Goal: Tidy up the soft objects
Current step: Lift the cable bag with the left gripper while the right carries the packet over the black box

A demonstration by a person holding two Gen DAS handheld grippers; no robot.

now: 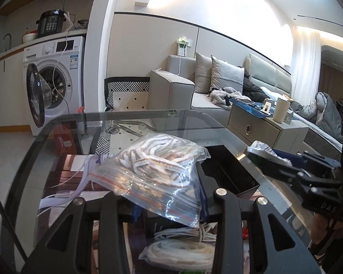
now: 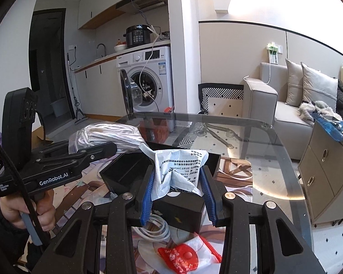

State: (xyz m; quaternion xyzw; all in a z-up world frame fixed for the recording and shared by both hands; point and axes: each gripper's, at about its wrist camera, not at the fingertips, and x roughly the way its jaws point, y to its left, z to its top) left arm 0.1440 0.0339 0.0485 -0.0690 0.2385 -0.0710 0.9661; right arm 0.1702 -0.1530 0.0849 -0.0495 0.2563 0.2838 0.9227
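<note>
My left gripper (image 1: 164,203) is shut on a clear zip bag of white cord (image 1: 155,169) and holds it above the glass table (image 1: 194,121); the bag also shows in the right wrist view (image 2: 107,137). My right gripper (image 2: 178,182) is shut on a white printed packet (image 2: 180,169) between its blue pads (image 2: 147,191), over an open black box (image 2: 130,171). The right gripper shows in the left wrist view (image 1: 263,159) at the right, beside the black box (image 1: 228,171).
On the table lie a bag of coiled white tubing (image 1: 180,251), a white cable (image 2: 153,228), a small black box (image 2: 180,212) and a red-and-white sachet (image 2: 187,255). A washing machine (image 1: 54,77) with its door open, a sofa (image 1: 205,86) and a side cabinet (image 1: 263,127) stand beyond.
</note>
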